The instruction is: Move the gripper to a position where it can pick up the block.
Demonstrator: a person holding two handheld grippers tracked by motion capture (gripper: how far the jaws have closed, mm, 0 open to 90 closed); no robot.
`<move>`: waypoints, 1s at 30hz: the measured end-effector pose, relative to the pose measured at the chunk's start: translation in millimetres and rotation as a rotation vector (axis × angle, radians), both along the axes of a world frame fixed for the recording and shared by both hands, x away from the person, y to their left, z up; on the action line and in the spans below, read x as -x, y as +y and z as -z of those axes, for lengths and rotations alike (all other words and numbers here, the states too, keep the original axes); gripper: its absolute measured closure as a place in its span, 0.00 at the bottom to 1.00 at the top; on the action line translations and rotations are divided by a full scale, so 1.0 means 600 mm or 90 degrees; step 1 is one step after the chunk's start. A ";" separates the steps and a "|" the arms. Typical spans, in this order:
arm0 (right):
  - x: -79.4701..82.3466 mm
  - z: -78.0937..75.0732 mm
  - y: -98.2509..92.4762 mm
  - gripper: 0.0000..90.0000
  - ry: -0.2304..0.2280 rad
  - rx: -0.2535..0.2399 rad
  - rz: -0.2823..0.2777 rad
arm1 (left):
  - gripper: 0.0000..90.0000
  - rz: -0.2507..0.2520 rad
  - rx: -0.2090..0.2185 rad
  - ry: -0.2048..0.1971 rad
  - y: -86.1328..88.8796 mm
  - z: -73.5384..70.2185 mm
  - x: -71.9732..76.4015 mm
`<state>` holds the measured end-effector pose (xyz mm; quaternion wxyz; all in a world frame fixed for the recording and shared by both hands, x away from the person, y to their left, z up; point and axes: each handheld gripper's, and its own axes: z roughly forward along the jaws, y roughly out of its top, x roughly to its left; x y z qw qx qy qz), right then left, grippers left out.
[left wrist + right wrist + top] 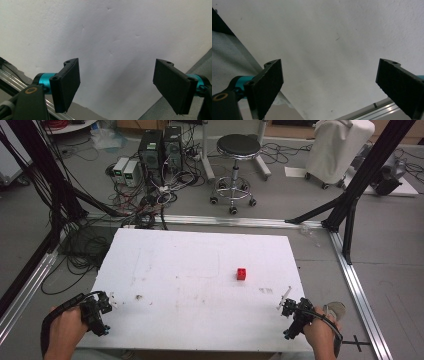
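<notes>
A small red block (pixel 241 273) sits alone on the white table (pixel 200 270), right of centre, with both grippers held back at the near corners.

The block rests flat on the tabletop, well apart from either gripper and nearer the right one. The right gripper (pixel 286 304) is in the person's right hand (pixel 320 332) at the near right corner, over the table's edge; in the right gripper view (pixel 329 87) its two black jaws stand wide apart with nothing between them but bare white surface. The left gripper (pixel 107 302) is in the left hand (pixel 65 330) at the near left corner; in the left gripper view (pixel 116 85) its jaws are likewise spread wide and empty over the tabletop. A black stool (pixel 238 145) stands on the floor beyond the table.
</notes>
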<state>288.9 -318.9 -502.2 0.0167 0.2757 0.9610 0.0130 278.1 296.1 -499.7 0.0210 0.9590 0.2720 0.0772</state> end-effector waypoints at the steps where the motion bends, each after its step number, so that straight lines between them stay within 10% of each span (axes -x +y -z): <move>1: -0.001 -0.002 -0.003 0.08 -0.001 -0.004 0.002 | 0.24 0.000 0.000 0.002 0.000 0.000 0.000; 14: -0.029 -0.008 -0.032 0.08 -0.018 -0.010 -0.033 | 0.24 0.000 0.005 -0.006 0.001 0.000 0.001; 30: -0.130 -0.051 -0.044 0.08 -0.034 0.000 -0.089 | 0.24 0.001 0.012 -0.005 0.000 0.003 -0.001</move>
